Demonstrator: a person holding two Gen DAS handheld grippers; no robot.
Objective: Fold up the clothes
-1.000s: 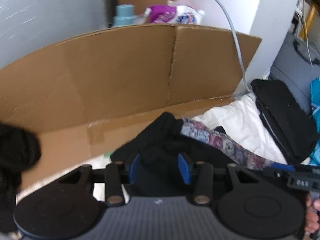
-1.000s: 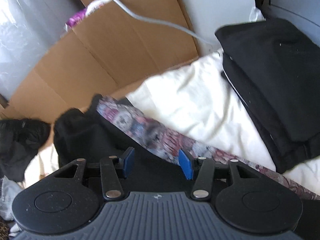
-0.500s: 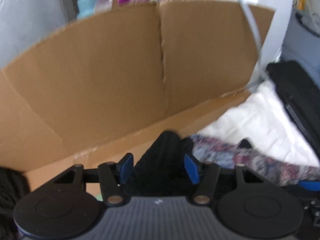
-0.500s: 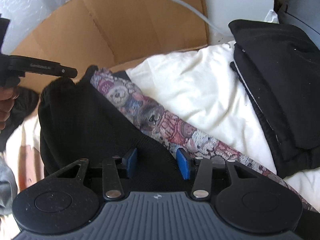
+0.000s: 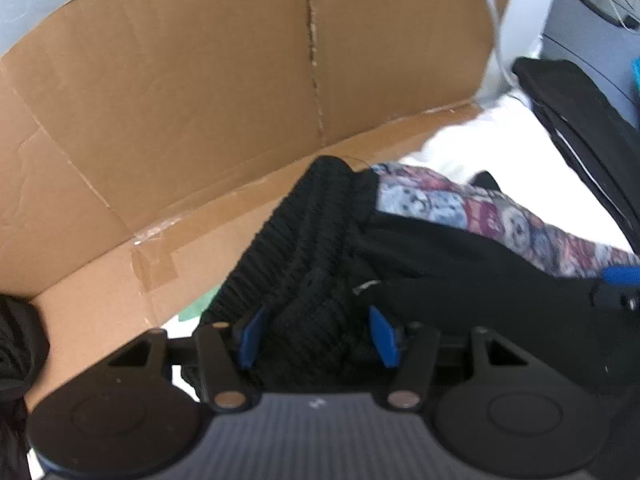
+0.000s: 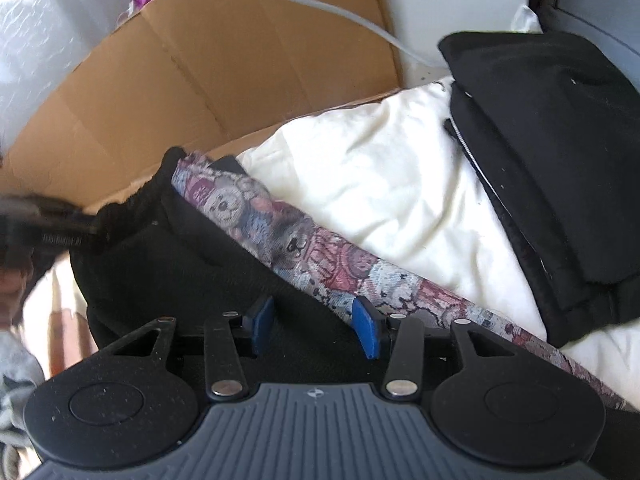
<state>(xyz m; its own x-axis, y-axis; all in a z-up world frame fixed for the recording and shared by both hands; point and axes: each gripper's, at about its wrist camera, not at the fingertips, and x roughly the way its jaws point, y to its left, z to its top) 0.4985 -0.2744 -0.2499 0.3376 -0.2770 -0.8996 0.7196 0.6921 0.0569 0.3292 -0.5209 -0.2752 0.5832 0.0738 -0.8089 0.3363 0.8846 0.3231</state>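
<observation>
The black knit garment (image 5: pixel 304 248), with a bear-print patchwork panel (image 6: pixel 304 248) along its right edge, is lying bunched on the white bedding (image 6: pixel 384 184), its ribbed hem pointing toward the far cardboard box wall (image 5: pixel 224 92). The left claw (image 5: pixel 316 336) is sitting low over the ribbed hem; compared with a second ago its jaws are standing wider and the claw is hanging closer to the cloth, with knit between the blue pads (image 5: pixel 250 334) but no visible pinch, so I read it as released or about to regrasp. The right claw (image 6: pixel 314 326) is straddling the smooth black cloth beside the print panel; the pads are standing apart, much as before, and I cannot tell whether they are pressing on fabric. In the right view the left tool is appearing blurred at the left, at the garment's far-left corner. A folded black pile (image 6: pixel 560 152) is resting on the bedding to the right, well apart. Judgement: the hem has probably just been set down, so a fold is being completed or the grip reset; the garment is not yet flat.
</observation>
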